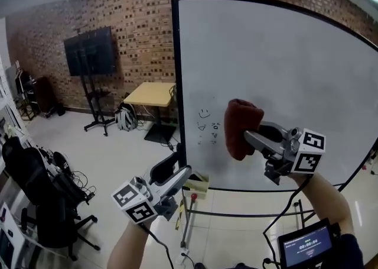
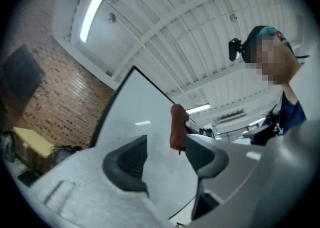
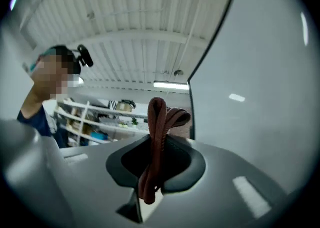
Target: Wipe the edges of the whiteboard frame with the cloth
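The whiteboard (image 1: 277, 78) stands upright in a thin black frame (image 1: 176, 84). In the head view my right gripper (image 1: 253, 132) is shut on a dark red cloth (image 1: 238, 125), held bunched in front of the board's lower middle. The right gripper view shows the folded cloth (image 3: 156, 137) pinched between the jaws of this gripper (image 3: 156, 164), with the frame (image 3: 210, 36) to the right. My left gripper (image 1: 176, 173) is open and holds nothing, close to the frame's lower left edge. From the left gripper (image 2: 167, 159) I see the board, its frame (image 2: 107, 109) and the cloth (image 2: 178, 126) beyond.
Small marker doodles (image 1: 207, 123) sit on the board. Left of it are a wooden table (image 1: 152, 93), a backpack (image 1: 125, 117), a TV on a stand (image 1: 90, 52) and a brick wall. Black office chairs (image 1: 41, 194) crowd the near left. A yellowish box (image 1: 198, 185) sits on the board's stand.
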